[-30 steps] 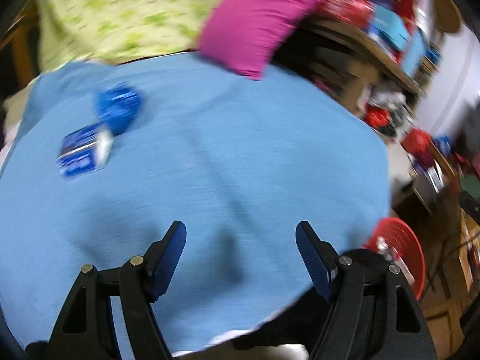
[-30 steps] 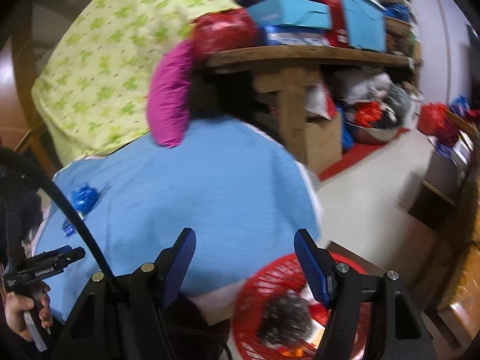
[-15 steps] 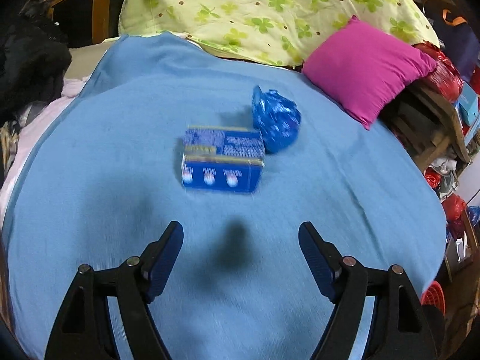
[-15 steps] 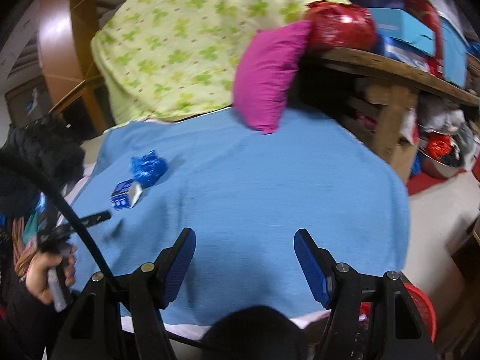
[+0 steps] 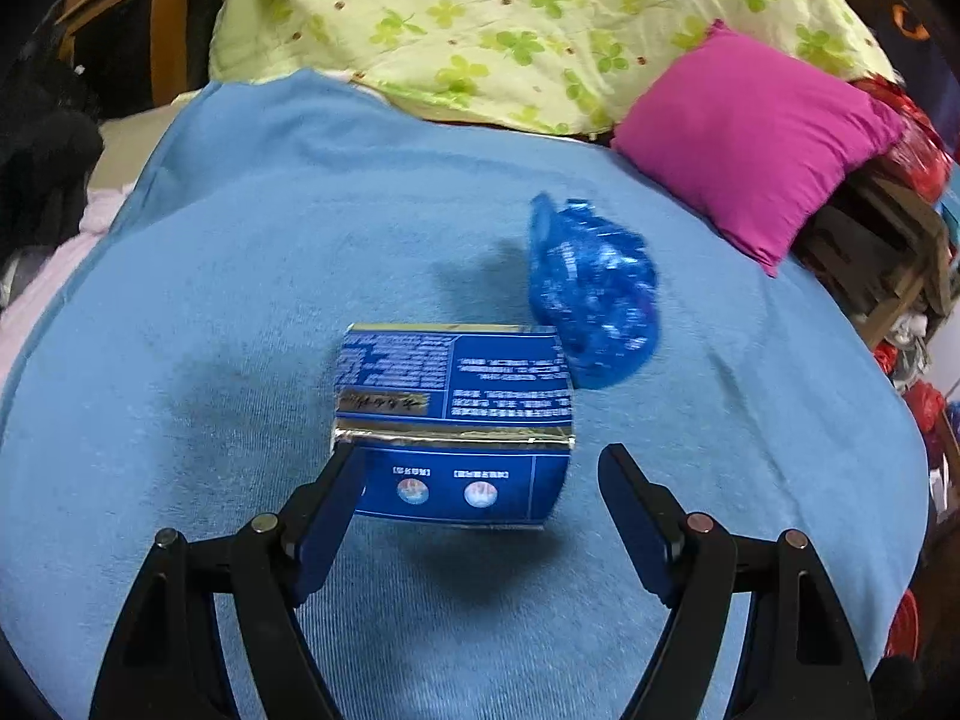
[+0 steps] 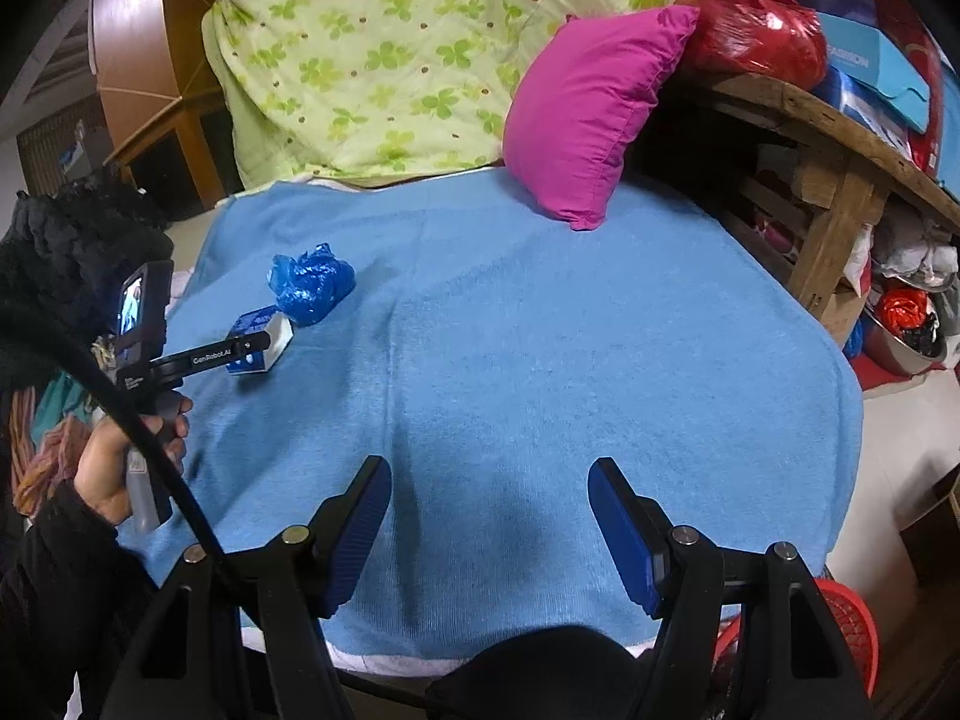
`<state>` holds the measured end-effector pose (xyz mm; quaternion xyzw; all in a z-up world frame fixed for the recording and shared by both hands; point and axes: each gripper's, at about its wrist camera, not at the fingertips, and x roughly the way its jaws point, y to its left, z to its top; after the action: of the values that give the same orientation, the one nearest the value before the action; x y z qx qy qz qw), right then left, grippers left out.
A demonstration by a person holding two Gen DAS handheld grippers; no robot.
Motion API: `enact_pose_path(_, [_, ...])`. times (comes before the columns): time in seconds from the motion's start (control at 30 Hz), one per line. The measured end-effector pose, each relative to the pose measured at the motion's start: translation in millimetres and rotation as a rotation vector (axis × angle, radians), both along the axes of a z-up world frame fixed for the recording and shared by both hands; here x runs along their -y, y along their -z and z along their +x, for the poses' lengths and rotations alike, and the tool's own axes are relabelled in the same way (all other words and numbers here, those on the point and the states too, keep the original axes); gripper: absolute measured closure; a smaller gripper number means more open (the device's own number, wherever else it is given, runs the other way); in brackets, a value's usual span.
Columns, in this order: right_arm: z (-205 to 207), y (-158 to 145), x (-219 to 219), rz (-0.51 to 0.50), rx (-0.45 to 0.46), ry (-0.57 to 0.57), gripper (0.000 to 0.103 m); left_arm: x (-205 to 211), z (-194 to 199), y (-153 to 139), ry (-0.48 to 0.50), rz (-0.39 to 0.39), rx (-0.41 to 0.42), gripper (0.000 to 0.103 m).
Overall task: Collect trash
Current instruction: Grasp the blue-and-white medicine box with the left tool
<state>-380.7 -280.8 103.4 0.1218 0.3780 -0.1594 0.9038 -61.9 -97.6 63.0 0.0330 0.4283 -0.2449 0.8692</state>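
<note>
Print on the blue carton (image 5: 456, 420) between the spread, just-widened left gripper (image 5: 477, 468) fingers seems too blurred to read; right gripper (image 6: 489, 495) gapes empty.

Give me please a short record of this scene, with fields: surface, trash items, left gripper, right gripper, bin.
surface: blue blanket on a bed
trash items: blue carton lying flat; crumpled blue plastic bag just behind it, at its right corner
left gripper: left gripper at the carton, jaws open on either side of it, just been opening; right pad apart from it, left contact unclear
right gripper: right gripper over bare blanket, jaws open, nothing between them
bin: red basket on the floor beside the bed
</note>
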Motion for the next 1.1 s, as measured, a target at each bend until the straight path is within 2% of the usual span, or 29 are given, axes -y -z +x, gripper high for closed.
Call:
enact_pose_path(0.1, [23,1,-4,-0.001,-0.005,-0.023,0.031,2,5,3,-0.009,0.03,0.025,0.023])
enact_pose_path(0.13, [31,1,-6,0.003,-0.005,-0.034,0.031,1,8,5,-0.014,0.028,0.011,0.023])
enact_pose_path(0.27, [57,2,-19,0.023,0.012,-0.081,0.031,-8,18,14,-0.037,-0.032,-0.071,0.023])
enact_pose_path(0.37, [73,4,-33,0.027,0.017,-0.125,0.031,-10,18,14,-0.044,-0.05,-0.067,0.023])
enact_pose_path(0.4, [77,5,-37,0.025,0.015,-0.136,0.031,-10,16,12,-0.045,-0.048,-0.053,0.025])
enact_pose_path(0.47, [83,7,-44,0.021,0.01,-0.161,0.031,-11,13,11,-0.05,-0.03,-0.04,0.042])
enact_pose_path(0.5, [85,9,-46,0.02,0.006,-0.168,0.031,-12,13,13,-0.055,-0.021,-0.046,0.044])
enact_pose_path(0.57, [86,11,-46,0.025,0.001,-0.17,0.031,-20,15,16,-0.093,-0.01,-0.072,0.045])
enact_pose_path(0.63, [86,15,-44,0.038,-0.006,-0.163,0.031,-35,18,18,-0.143,-0.038,-0.115,0.045])
enact_pose_path(0.7, [86,18,-42,0.044,-0.012,-0.157,0.031,-49,17,14,-0.18,-0.059,-0.126,0.045])
enact_pose_path(0.83, [84,25,-39,0.062,-0.025,-0.145,0.031,-77,8,5,-0.312,-0.012,-0.075,0.041])
enact_pose_path(0.9, [82,27,-37,0.068,-0.026,-0.142,0.031,-95,5,0,-0.385,-0.016,-0.052,0.041])
enact_pose_path(1.0, [80,28,-36,0.069,-0.028,-0.139,0.031,-102,2,-10,-0.452,-0.008,0.013,0.041])
enact_pose_path(1.1, [80,29,-35,0.07,-0.029,-0.135,0.031,-98,-8,-26,-0.459,-0.012,0.111,0.041])
